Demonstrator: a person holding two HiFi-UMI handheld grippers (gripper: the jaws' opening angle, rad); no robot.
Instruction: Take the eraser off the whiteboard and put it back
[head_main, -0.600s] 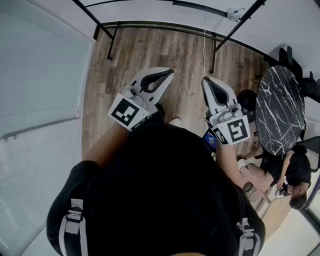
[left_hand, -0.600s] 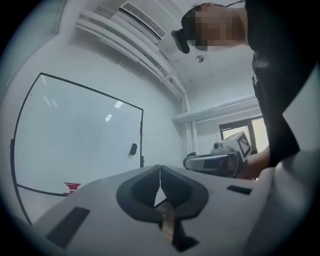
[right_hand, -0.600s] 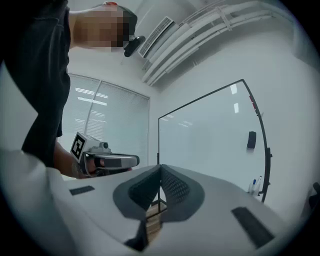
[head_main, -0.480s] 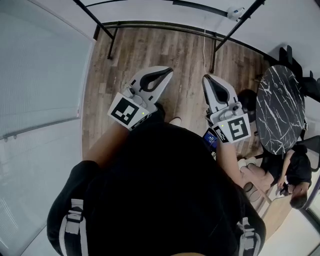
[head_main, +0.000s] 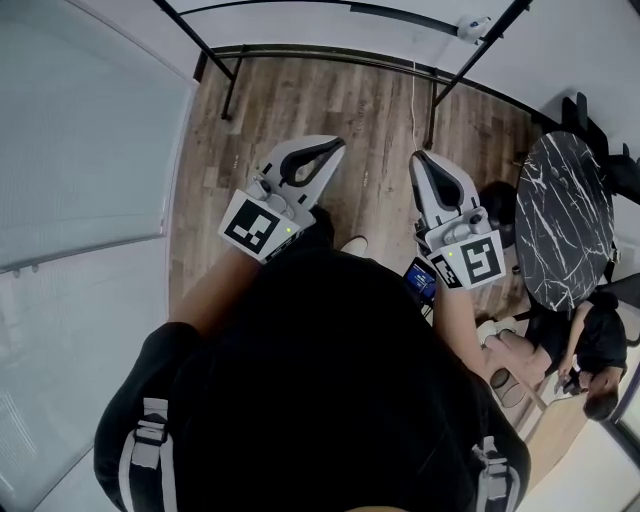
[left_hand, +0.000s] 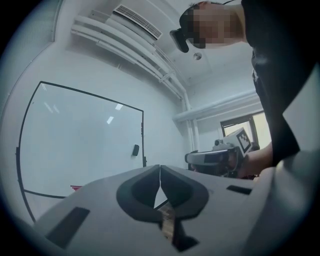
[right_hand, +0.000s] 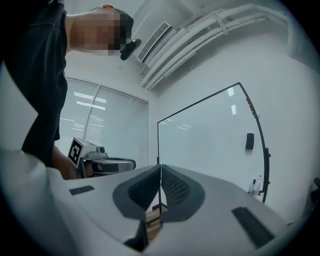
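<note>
Tongs are found clenched on both sides: the left tongs (left_hand: 160, 169) and the right tongs (right_hand: 161, 169) are each held level, with jaws pressed together and nothing caught between them. The eraser (right_hand: 249, 141) is seen stuck at about mid-height on the whiteboard (right_hand: 210, 145), close to its right edge and well ahead of both tongs. From the right tongs it is set off to the right, and from the left tongs slightly to the left. No contact with it has yet been made, so the task is judged to be at its very start.

Several faults can be expected from here. If the board is reached with the jaws unopened, the eraser is likely to be nudged along the smooth surface or knocked to the wooden floor (head_main: 330, 100) instead of being gripped. If it is pinched only by a corner, it may be twisted out of the pads as it is pulled away. Too hard a push could set the board rocking, since it appears to stand on a frame. What look like marker pens (right_hand: 256, 185), lower than the eraser at the same edge, could be swept off by a low approach.
</note>
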